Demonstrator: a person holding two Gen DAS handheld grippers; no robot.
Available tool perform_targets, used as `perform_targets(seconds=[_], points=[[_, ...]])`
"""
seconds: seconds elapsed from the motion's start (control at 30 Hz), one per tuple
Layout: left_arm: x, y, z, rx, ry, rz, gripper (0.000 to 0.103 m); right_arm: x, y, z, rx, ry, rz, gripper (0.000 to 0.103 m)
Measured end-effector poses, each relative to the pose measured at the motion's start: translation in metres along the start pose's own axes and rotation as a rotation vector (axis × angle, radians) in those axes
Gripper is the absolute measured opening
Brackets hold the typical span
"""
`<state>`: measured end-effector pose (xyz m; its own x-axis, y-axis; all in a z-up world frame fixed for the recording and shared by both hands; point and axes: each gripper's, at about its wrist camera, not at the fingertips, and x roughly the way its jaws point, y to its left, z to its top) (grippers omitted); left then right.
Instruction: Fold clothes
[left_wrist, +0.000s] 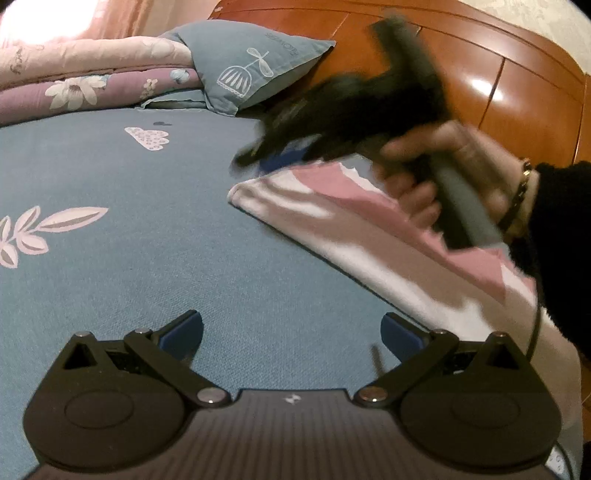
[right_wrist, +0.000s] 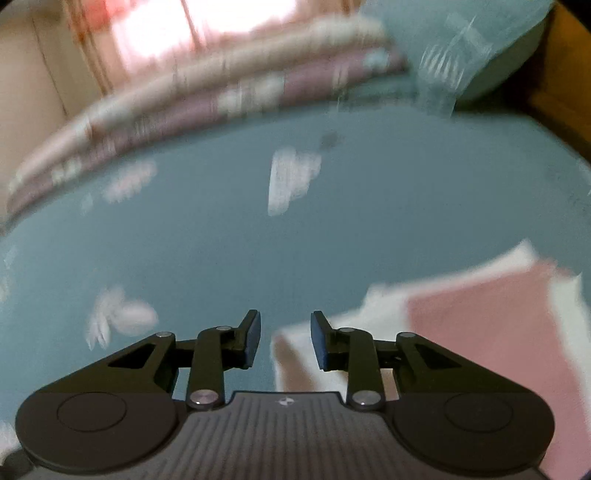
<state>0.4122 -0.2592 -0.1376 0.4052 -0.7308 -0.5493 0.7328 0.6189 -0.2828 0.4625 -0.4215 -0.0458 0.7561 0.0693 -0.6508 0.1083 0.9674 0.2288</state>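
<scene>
Left tongs (left_wrist: 291, 341) hang wide open over the bed (left_wrist: 147, 258), nothing between the blue pads. Right tongs (right_wrist: 285, 341) stand partly open and empty; in the left view they are a dark blur in a hand (left_wrist: 443, 170) with a bracelet, above the cloth. One pink-and-white folded cloth (left_wrist: 354, 236) lies flat on the bed, its near end cut off. One pillow (left_wrist: 251, 66) and two stacked quilts (left_wrist: 92, 77) sit by the headboard (left_wrist: 480, 74). Most of the right view is smeared.

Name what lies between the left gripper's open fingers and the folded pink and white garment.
Only bare blue bedsheet separates the left gripper from the garment, seen in the left wrist view.
</scene>
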Motion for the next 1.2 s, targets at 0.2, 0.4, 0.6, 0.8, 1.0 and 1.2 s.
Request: perform_targets(seconds=[0.2, 0.4, 0.6, 0.8, 1.0, 1.2], points=[[0.001, -0.001, -0.001, 0.003, 0.0, 0.001, 0.102, 0.007, -0.062, 0.017, 0.112, -0.006, -0.167, 0.041], [0.0, 0.002, -0.002, -0.01, -0.006, -0.012, 0.102, 0.044, -0.071, 0.017, 0.109, 0.03, -0.183, 0.042], [0.001, 0.002, -0.002, -0.011, -0.007, -0.014, 0.102, 0.01, -0.097, 0.028, 0.163, -0.037, -0.218, 0.042], [0.001, 0.002, -0.002, -0.009, -0.006, -0.012, 0.102, 0.027, -0.12, 0.015, 0.205, -0.017, -0.24, 0.044], [0.001, 0.002, -0.002, -0.008, -0.007, -0.013, 0.102, 0.011, -0.129, 0.028, 0.253, -0.071, -0.243, 0.047], [0.001, 0.001, -0.002, -0.001, -0.005, -0.009, 0.102, 0.016, -0.14, 0.026, 0.254, -0.051, -0.277, 0.052]])
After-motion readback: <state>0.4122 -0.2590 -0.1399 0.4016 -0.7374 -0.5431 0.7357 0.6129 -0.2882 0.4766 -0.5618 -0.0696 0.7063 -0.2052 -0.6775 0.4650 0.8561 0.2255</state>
